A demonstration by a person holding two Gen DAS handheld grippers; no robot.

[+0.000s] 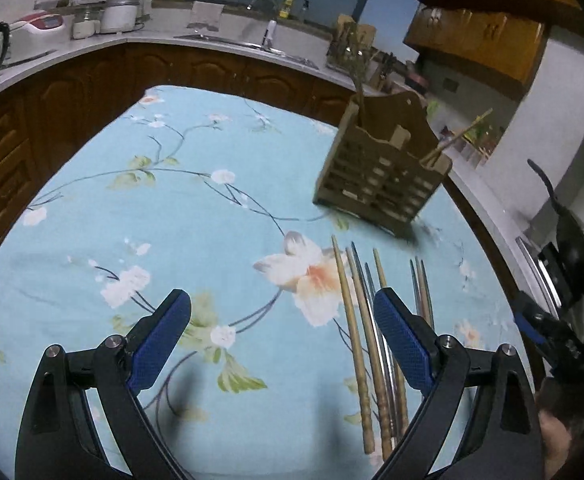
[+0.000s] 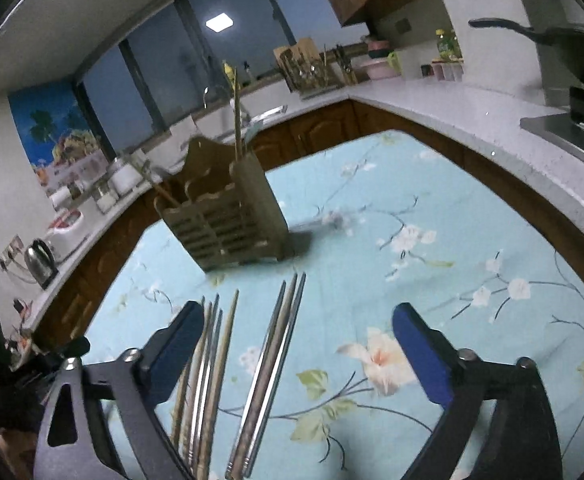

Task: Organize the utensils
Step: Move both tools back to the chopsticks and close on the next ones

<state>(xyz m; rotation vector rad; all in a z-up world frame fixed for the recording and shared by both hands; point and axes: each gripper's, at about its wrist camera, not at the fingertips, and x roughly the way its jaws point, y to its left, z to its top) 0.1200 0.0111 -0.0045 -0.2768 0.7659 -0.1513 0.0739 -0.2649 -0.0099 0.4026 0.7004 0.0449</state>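
Right wrist: right gripper [image 2: 298, 334] angled down, jaws apart over chopsticks [image 2: 269, 368].

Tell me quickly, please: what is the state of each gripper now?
Left gripper: open, holding nothing.
Right gripper: open, holding nothing; the chopsticks lie on the tablecloth between its fingers.

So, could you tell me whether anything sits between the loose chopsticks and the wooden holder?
Nothing visible does. Only bare tablecloth lies between the chopsticks and the holder. The right gripper hovers open over them, holding nothing.
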